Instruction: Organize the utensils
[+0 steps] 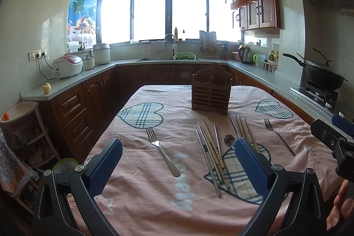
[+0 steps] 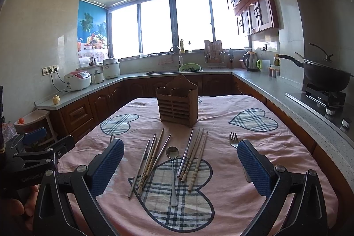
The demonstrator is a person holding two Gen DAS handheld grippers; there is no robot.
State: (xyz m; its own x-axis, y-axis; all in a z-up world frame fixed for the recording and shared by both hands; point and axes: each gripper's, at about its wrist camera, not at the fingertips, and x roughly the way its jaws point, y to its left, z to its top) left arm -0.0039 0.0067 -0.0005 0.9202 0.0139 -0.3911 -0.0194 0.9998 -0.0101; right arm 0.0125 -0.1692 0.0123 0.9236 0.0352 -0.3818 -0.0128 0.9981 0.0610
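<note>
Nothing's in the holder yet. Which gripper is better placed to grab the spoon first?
Right, probably. The spoon lies centred between the right gripper's open fingers, handle toward it. In the left wrist view the left gripper frames a fork instead, and its right finger hides most of the spoon.

Right wrist view: I see bare pink tablecloth (image 2: 221,209) at lower right and along the far left edge — open passage. At centre, two chopstick bundles (image 2: 150,160) (image 2: 194,158) flank a spoon (image 2: 173,171), narrow gaps between them. The wooden holder (image 2: 178,108) stands upright beyond, blocking the middle. A fork (image 2: 234,141) lies at right; another fork (image 1: 162,152) lies alone at left centre — cloth clear around it.
</note>
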